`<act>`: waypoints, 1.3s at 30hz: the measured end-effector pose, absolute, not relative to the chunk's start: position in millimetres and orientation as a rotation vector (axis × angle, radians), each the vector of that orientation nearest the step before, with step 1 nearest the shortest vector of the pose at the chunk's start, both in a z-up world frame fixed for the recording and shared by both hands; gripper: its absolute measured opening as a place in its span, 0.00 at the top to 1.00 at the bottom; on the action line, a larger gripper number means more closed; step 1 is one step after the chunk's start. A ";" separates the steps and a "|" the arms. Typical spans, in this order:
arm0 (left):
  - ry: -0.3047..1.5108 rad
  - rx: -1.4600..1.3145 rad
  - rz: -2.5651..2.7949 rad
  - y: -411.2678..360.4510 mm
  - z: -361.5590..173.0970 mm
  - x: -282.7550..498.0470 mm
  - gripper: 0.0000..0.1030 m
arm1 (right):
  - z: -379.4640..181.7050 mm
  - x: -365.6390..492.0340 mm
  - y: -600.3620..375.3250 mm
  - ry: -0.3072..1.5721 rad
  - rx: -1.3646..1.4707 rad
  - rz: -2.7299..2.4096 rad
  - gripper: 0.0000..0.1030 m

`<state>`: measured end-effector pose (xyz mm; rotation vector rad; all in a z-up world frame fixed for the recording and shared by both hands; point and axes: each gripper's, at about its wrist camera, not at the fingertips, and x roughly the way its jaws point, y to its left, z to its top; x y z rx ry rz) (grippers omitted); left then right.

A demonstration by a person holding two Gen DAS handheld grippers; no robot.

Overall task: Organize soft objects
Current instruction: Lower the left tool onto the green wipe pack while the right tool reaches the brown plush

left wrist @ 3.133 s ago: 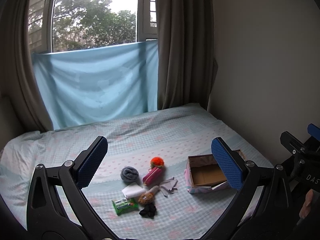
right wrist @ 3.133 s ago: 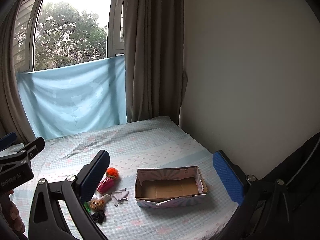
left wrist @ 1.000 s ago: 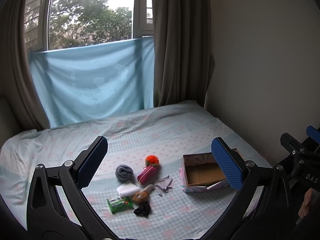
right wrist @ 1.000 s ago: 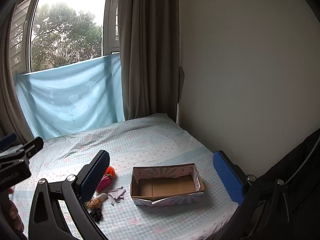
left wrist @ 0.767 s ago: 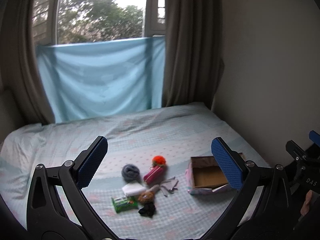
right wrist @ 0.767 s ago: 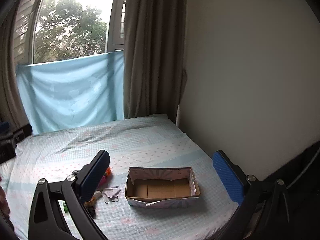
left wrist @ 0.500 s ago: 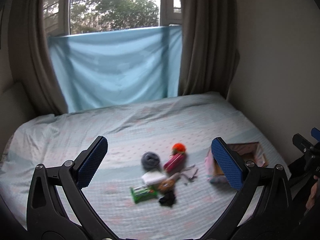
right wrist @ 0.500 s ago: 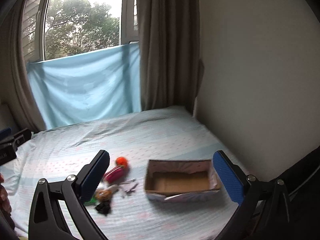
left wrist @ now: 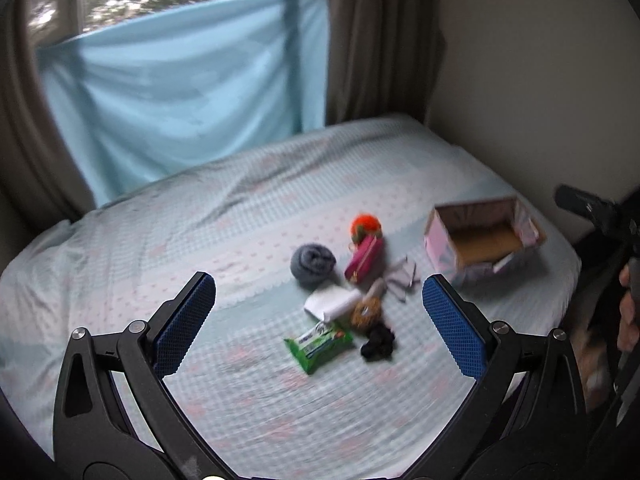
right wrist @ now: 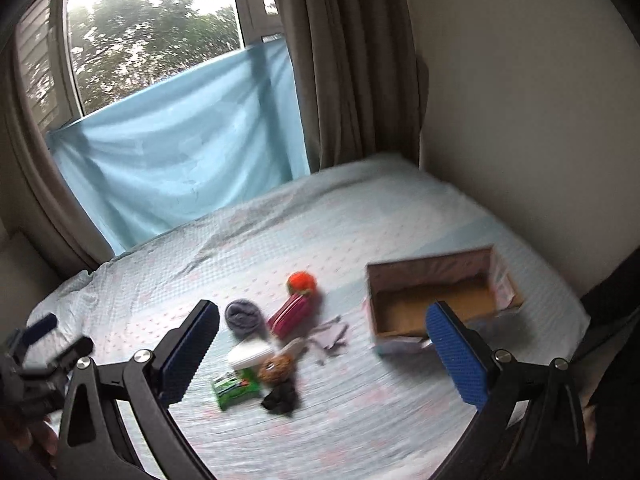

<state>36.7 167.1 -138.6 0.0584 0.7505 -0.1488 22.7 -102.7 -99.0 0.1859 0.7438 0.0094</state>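
Both the left gripper and right gripper hung spread and empty above the bed, soft pile lying loose left of the empty box; grey roll looked light, squashy, best pinched mid-body.

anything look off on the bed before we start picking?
Mostly fine. The cardboard box has a front flap folded outward near its corner, so that wall looks bent. It holds nothing; the soft items, like the grey roll, lie loose beside it.
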 end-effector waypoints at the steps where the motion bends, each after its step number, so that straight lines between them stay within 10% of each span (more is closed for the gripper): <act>1: 0.764 0.063 -0.172 172.2 -148.1 41.5 0.01 | -107.0 26.4 -97.9 0.758 0.200 -0.002 0.00; 24: 1.080 0.242 -0.500 172.6 -396.9 146.0 0.02 | -353.9 151.1 -19.7 1.191 0.231 0.057 0.06; 39: 1.234 0.266 -0.515 147.4 -480.6 174.5 0.25 | -437.8 198.6 2.1 1.368 0.231 0.227 0.50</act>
